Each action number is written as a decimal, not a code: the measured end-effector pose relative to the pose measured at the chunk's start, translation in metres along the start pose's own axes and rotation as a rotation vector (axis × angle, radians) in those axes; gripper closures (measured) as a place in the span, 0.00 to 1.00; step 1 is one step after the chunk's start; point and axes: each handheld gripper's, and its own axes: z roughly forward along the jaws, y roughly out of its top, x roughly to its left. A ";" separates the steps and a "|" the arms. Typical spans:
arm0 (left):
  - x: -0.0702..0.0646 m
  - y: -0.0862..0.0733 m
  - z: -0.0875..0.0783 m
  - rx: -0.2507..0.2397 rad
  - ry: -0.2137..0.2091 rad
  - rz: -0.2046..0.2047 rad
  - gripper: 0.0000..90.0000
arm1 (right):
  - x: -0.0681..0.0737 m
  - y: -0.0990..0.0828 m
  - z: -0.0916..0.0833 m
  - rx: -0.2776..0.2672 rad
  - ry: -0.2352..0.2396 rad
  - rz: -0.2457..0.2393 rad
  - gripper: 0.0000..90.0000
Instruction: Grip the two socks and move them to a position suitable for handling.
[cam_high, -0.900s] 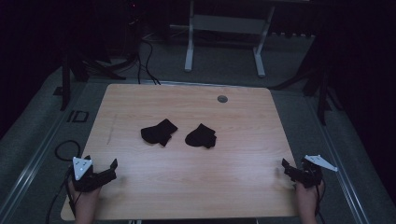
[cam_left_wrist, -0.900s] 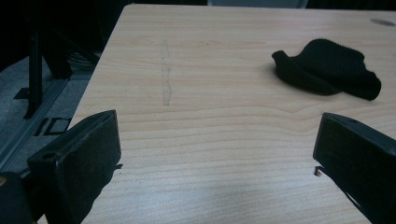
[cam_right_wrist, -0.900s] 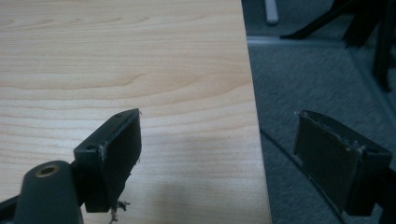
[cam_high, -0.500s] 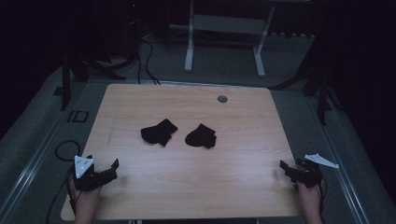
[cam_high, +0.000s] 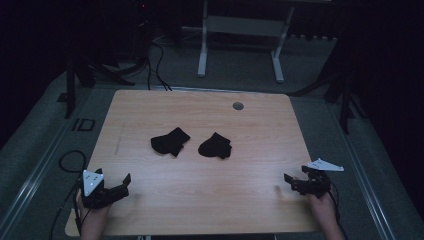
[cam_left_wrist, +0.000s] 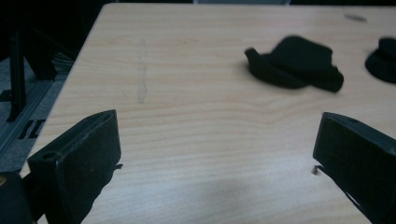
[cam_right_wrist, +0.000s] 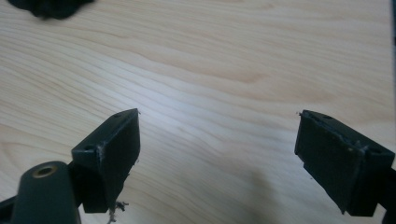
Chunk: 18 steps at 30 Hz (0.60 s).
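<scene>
Two crumpled black cloth pieces lie side by side mid-table, one on the left (cam_high: 170, 141) and one on the right (cam_high: 215, 146). My left gripper (cam_high: 124, 186) hovers over the table's near left corner, open and empty. In the left gripper view its jaws (cam_left_wrist: 218, 121) stand wide apart, with the left cloth (cam_left_wrist: 294, 63) ahead and the other cloth (cam_left_wrist: 383, 53) at the right edge. My right gripper (cam_high: 291, 184) is at the near right corner, also open and empty. Its jaws (cam_right_wrist: 218, 116) frame bare wood, with a black cloth (cam_right_wrist: 46, 7) at the top left.
The wooden table (cam_high: 200, 110) has a small round grommet (cam_high: 238, 106) near its far edge. Beyond it on the dark floor stand a white metal frame (cam_high: 202, 45) and cables (cam_high: 155, 55). A coiled cable (cam_high: 70, 160) lies left of the table.
The right gripper has edged slightly inward over the table's near right corner. The left gripper and both cloths stay where they were.
</scene>
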 end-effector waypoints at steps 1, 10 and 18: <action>-0.002 0.000 0.001 0.007 -0.003 -0.001 0.01 | 0.002 0.002 0.001 -0.001 0.008 -0.006 0.16; -0.003 0.001 0.001 0.067 -0.050 -0.081 0.01 | 0.026 0.023 0.013 0.017 0.094 -0.062 0.16; -0.002 0.002 -0.002 0.102 -0.029 -0.077 0.01 | 0.047 0.044 0.028 0.006 0.166 -0.098 0.15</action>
